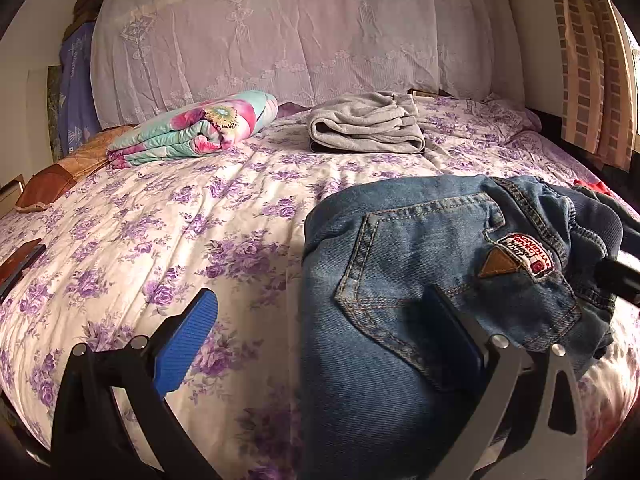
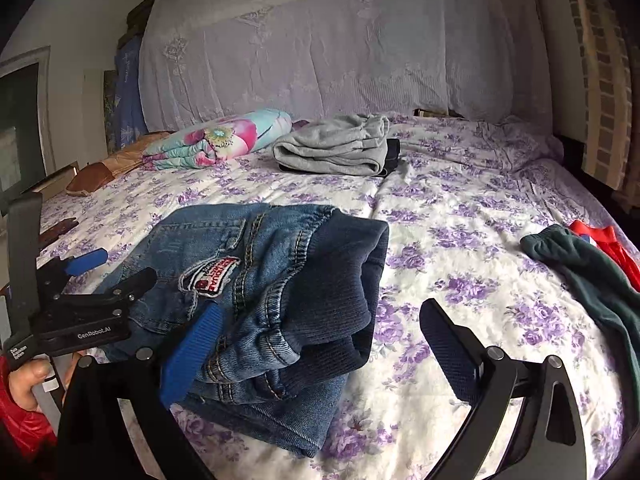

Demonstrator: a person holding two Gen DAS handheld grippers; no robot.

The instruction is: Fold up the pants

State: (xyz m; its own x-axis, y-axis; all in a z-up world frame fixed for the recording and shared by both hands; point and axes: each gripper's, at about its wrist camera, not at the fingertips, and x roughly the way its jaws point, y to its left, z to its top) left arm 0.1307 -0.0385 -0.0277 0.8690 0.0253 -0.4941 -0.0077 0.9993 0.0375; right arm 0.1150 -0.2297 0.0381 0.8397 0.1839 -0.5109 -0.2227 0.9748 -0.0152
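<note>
A: While the folded blue denim pants lie on the purple-flowered white bedsheet, what are the tools doing?
B: Left gripper gapes wide over the jeans; right gripper gapes wide too, holding nothing.

One jeans, two grippers, one quilt.

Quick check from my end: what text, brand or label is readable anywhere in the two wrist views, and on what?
"GenRobot.AI": white print on the black body of the left gripper, seen from the right wrist.
White sticker on that gripper's handle: too small to read.
Red and white patch on the jeans: lettering upside down and blurred, not readable.
Nothing else bears text.
</note>
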